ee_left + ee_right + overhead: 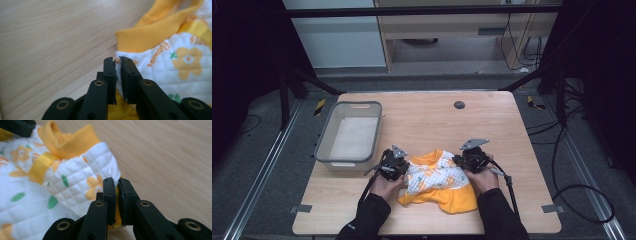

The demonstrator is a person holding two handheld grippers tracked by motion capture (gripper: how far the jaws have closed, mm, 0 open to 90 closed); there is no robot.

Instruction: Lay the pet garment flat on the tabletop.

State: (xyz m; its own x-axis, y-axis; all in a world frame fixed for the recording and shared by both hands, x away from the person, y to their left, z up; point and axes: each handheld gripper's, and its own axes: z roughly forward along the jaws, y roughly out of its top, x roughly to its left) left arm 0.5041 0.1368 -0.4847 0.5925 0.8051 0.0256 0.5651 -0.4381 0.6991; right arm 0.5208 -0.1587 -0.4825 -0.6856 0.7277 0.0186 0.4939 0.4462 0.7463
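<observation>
Quilted white-and-yellow garment (pixel 439 181), ribbed collar, pinched by left tongs (pixel 117 60) and right tongs (pixel 117 180).

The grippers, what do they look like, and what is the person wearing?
Each gripper, left and right, is black with a grey three-cornered plate on top and a dark cable trailing back. The jaws are flat black bars with brass-ringed pivots. The sleeves are dark, long and reach the wrists.

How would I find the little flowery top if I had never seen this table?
Look at the wooden table, near its front edge, right of the grey basin. The small garment lies there, pinched between two tongs. It alone is yellow and white with flowers.
</observation>
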